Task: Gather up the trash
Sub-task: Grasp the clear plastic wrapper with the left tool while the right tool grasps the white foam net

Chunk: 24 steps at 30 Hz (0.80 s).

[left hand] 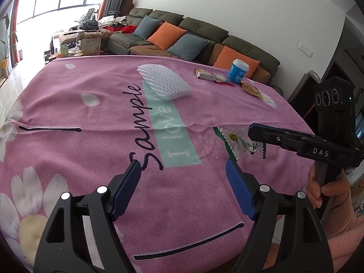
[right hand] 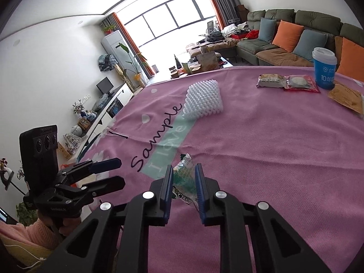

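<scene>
Pink-clothed bench: my right claw pinches one clear wrapper; left claw gapes empty. Foam net at twelve o'clock, packets uncollected.

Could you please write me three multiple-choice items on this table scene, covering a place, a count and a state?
1. Where does the blue paper cup with white lid stand?
A. far edge of the pink printed tablecloth, beside snack packets
B. on the white foam fruit net
C. on the floor

2. How many orange cushions lie on the sofa?
A. one
B. two
C. four

3. What is the right gripper doing?
A. open, empty
B. closed on a crinkled clear wrapper with green print
C. holding the cup

Answers: 1 A, packets lie next to it; 2 B, two show; 3 B, the wrapper sits pinched between its fingers.
</scene>
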Tool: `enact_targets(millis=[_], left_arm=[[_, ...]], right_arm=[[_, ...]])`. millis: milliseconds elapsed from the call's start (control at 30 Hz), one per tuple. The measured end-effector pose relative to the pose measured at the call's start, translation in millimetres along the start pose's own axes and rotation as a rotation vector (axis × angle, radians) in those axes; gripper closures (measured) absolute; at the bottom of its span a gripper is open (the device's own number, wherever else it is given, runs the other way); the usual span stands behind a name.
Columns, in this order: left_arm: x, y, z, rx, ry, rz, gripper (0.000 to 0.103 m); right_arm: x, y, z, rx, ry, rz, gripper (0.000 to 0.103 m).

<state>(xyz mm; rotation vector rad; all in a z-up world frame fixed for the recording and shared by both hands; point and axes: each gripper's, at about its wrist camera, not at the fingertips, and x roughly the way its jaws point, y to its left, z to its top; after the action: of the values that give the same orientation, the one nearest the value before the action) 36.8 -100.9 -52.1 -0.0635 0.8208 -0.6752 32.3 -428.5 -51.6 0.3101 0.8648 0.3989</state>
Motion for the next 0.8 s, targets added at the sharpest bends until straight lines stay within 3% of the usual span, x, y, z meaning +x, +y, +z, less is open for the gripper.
enact_targets(millis=[167, 333, 467, 567, 800], left_arm=[[-9, 15, -3, -0.031, -0.003, -0.009, 0.029], [-8, 29, -6, -0.061, 0.017, -0.002, 0.047], [-1, 36, -5, -0.085, 0.035, -0.016, 0.054], [9, 35, -2, -0.082, 0.054, -0.023, 0.056], [25, 30, 8, -0.084, 0.073, -0.036, 0.057]], right_arm=[[34, 19, 12, 0.022, 0.035, 0.17, 0.085], [66, 34, 20, 0.03, 0.095, 0.255, 0.083], [73, 39, 27, 0.023, 0.099, 0.263, 0.078], [67, 35, 36, 0.029, 0.067, 0.255, 0.066], [56, 14, 55, 0.011, 0.002, 0.142, 0.066]])
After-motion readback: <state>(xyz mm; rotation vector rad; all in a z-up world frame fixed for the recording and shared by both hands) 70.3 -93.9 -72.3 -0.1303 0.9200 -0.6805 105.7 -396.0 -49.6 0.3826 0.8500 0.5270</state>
